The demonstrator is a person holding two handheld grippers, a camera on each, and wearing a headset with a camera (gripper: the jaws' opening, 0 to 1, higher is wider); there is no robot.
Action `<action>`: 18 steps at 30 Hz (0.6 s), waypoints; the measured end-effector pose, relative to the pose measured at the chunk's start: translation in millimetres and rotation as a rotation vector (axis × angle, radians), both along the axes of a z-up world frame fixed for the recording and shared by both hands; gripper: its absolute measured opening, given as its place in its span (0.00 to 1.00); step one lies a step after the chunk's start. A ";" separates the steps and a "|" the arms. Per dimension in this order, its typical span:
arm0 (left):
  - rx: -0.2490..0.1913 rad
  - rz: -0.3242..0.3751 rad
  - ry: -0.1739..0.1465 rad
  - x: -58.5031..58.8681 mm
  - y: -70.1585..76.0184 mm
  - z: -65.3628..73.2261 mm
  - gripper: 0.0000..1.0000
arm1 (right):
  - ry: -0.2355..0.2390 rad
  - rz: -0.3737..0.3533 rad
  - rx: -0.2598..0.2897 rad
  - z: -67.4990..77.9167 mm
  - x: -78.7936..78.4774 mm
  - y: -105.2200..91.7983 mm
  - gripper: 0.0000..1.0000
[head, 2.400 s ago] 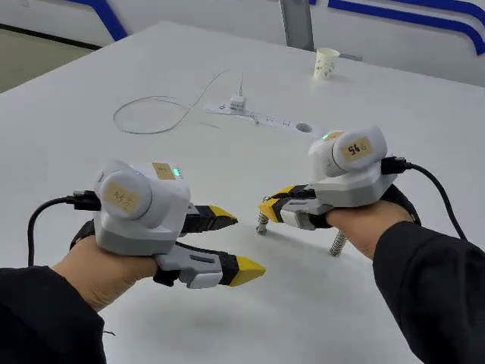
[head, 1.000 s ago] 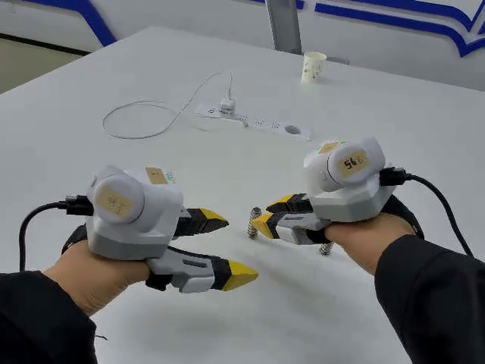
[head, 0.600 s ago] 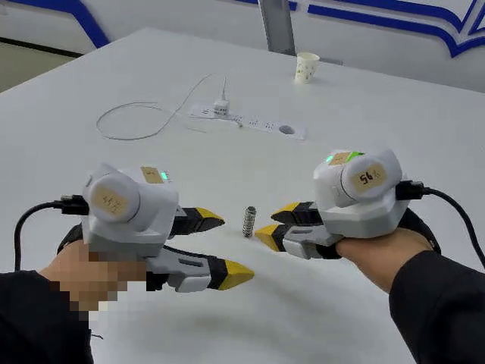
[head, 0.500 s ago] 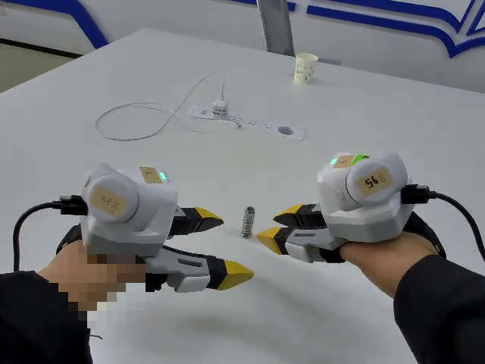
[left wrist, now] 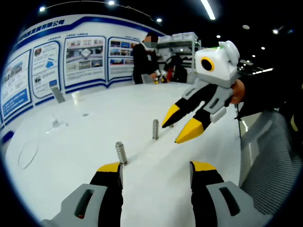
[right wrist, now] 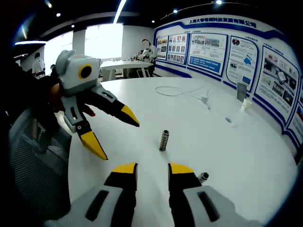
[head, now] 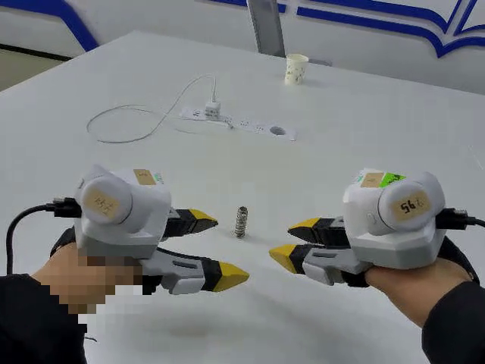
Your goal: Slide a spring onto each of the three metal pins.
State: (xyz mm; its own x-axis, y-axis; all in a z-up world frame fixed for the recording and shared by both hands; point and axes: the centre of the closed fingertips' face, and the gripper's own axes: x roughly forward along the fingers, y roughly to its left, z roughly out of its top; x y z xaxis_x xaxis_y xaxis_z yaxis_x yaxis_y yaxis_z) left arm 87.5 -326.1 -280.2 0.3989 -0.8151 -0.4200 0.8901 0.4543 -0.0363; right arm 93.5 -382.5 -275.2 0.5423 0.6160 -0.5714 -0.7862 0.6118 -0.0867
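A metal pin with a spring on it [head: 241, 221] stands upright on the white table [head: 356, 129], between my two grippers. My left gripper [head: 220, 249] is open and holds nothing; its tips sit just left of the pin. My right gripper [head: 284, 240] is open and holds nothing, a short way right of the pin. The left gripper view shows my left gripper [left wrist: 156, 166], two sprung pins [left wrist: 121, 152] [left wrist: 155, 128] ahead of it, and the right gripper [left wrist: 182, 127] beyond. The right gripper view shows my right gripper [right wrist: 151, 168], one sprung pin [right wrist: 164, 140] ahead, another [right wrist: 202, 178] beside its right jaw.
A power strip [head: 242, 123] with a plug and a looped white cable [head: 125, 125] lies farther back. A paper cup [head: 295, 68] stands near the far edge. A mesh chair [left wrist: 270, 156] is beside the table. People [left wrist: 142, 59] stand in the background.
My right gripper has drawn back to the right, away from the pin it was touching, and left the sprung pin standing free. The left gripper has barely moved. The head camera has shifted.
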 end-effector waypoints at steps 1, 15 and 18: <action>0.000 0.000 0.000 -0.1 -0.1 0.0 0.58 | -0.001 -0.003 -0.001 -0.3 -1.0 -1.8 0.27; -0.002 -0.002 0.007 -1.4 -1.0 -0.2 0.60 | -0.013 -0.073 0.012 2.5 -14.1 -40.3 0.30; -0.001 -0.001 0.007 -1.4 -0.8 -0.4 0.60 | -0.013 -0.093 0.012 0.5 -17.0 -50.6 0.31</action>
